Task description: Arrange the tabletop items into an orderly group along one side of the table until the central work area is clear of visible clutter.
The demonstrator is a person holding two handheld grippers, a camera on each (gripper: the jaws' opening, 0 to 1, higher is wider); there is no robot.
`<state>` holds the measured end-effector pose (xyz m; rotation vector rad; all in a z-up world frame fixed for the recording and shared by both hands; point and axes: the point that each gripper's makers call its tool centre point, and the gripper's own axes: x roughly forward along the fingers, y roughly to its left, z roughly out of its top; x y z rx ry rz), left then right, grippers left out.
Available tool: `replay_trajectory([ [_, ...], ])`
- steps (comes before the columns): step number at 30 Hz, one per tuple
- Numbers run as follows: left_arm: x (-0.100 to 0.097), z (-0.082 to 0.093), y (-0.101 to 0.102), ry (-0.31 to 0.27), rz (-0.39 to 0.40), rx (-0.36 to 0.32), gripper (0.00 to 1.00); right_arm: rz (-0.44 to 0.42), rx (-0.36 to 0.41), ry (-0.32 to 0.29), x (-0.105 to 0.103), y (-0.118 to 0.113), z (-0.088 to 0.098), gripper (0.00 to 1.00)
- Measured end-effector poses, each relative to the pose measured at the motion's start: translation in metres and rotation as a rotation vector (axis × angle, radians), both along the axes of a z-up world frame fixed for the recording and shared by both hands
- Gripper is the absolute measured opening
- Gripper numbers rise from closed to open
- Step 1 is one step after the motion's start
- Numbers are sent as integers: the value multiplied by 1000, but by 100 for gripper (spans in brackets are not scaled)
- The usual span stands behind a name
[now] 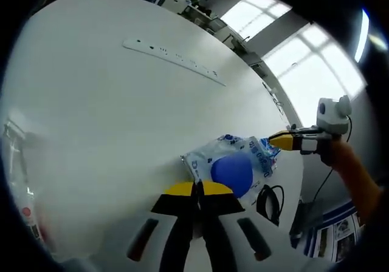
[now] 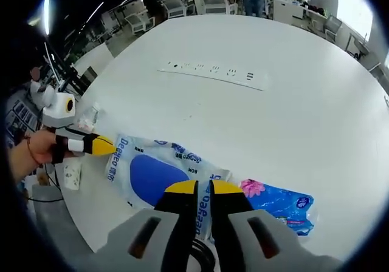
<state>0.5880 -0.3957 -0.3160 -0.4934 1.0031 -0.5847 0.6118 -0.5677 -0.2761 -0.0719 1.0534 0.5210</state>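
A white wet wipes pack (image 1: 234, 166) with a blue oval lid lies near the table's edge. My left gripper (image 1: 197, 190) is shut on its near corner. My right gripper (image 1: 282, 139), held by a hand, grips the pack's far end. In the right gripper view the same pack (image 2: 152, 169) stretches between my right gripper (image 2: 203, 188), shut on its near edge, and my left gripper (image 2: 102, 144), which pinches its left end. A blue tissue packet (image 2: 281, 203) with a pink flower lies just right of the wipes pack, touching it.
A long white power strip (image 2: 213, 71) is set into the white table (image 2: 292, 114), also seen as the power strip (image 1: 173, 56) far across. A black cable (image 1: 270, 199) hangs past the table edge. A white socket block (image 2: 72, 175) sits below the edge. Office chairs stand beyond.
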Motion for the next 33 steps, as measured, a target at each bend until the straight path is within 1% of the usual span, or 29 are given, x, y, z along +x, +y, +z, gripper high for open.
replay_trajectory([
  [8, 4, -2, 0, 0, -9, 4, 0, -20, 34, -53, 2, 1, 18, 4],
  [10, 5, -2, 0, -1, -12, 4, 0, -32, 61, -69, 2, 3, 25, 4],
  [19, 10, -1, -1, -8, -27, 6, 0, -69, 126, -122, -9, 2, 50, 3],
  [27, 13, 0, -3, -16, -42, 10, 0, -103, 168, -179, -15, -5, 74, 1],
  [33, 16, 0, -4, -20, -46, 12, 0, -129, 193, -202, -20, -11, 85, 0],
])
